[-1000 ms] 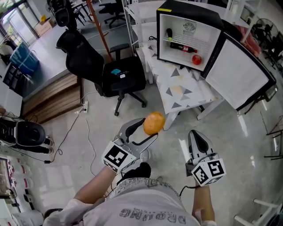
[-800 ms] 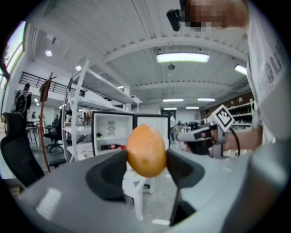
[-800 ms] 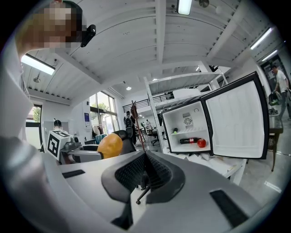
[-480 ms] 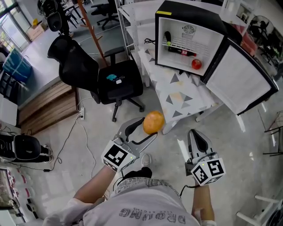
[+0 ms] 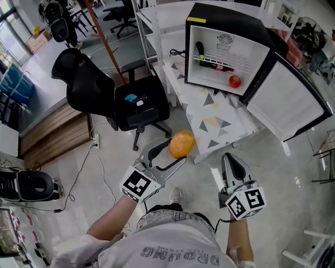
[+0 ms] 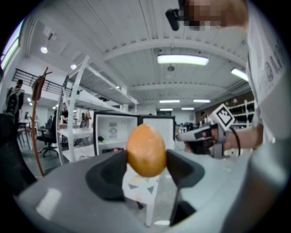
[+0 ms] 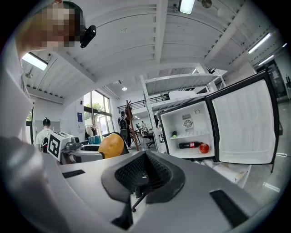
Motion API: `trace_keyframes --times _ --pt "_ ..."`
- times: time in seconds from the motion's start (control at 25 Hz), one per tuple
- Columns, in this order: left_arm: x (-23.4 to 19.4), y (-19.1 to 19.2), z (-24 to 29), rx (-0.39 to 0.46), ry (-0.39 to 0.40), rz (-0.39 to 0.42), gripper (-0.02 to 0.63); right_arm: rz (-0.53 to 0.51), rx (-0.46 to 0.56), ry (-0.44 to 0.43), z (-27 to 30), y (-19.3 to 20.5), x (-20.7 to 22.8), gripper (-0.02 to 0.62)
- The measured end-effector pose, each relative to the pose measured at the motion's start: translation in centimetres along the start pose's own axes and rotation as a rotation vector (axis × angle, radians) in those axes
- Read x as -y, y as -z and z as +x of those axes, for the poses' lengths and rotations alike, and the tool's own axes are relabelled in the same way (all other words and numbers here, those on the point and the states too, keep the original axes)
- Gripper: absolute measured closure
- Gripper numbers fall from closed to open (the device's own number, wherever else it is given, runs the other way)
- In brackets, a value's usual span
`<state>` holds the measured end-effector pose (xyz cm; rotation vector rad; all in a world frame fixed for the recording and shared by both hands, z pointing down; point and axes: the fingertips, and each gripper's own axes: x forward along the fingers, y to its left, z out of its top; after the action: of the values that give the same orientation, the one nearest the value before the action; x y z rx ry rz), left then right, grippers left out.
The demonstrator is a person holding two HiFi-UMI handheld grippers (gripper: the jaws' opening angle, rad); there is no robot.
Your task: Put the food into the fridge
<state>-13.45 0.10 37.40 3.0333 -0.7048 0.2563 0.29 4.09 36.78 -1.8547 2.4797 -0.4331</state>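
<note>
Pale flooring (image 5: 272,172) is lying before the open fridge (image 5: 220,13) on its counter (image 5: 214,123). Well short of that fridge, the left gripper (image 5: 177,155) jaws are grasping an orange (image 5: 182,145) across its middle, likely light, firm and roll-prone. The right gripper (image 5: 231,163) jaws are resting closed, empty.
</note>
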Motion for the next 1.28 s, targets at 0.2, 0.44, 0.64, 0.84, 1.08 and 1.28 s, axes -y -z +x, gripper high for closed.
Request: trace_keyframes --times 0.2,0.44,0.64,0.84,1.08,1.28 --pt "-1.4 -0.1 0.3 0.003 0.011 0.0 0.327 -0.005 0.007 0.01 1.3 -0.6 -0.1 0.592" --pt "-2.0 0.1 1.4 -0.004 0.034 0.002 0.327 -0.012 0.012 0.029 2.0 -1.1 0.3 0.592" --pt "-2.5 -0.4 2.6 0.012 0.046 -0.002 0.327 -0.011 0.009 0.039 2.6 -1.5 1.2 0.592" --pt "-3.3 -0.4 4.4 0.012 0.047 -0.002 0.327 -0.018 0.005 0.034 4.0 -1.8 2.5 0.593" --pt "-4.9 -0.3 6.8 -0.006 0.025 -0.004 0.327 -0.014 -0.001 0.006 6.3 -2.1 4.7 0.592" --pt "-6.0 -1.0 9.6 -0.01 0.011 0.003 0.327 -0.01 0.001 -0.009 8.1 -3.0 7.4 0.592"
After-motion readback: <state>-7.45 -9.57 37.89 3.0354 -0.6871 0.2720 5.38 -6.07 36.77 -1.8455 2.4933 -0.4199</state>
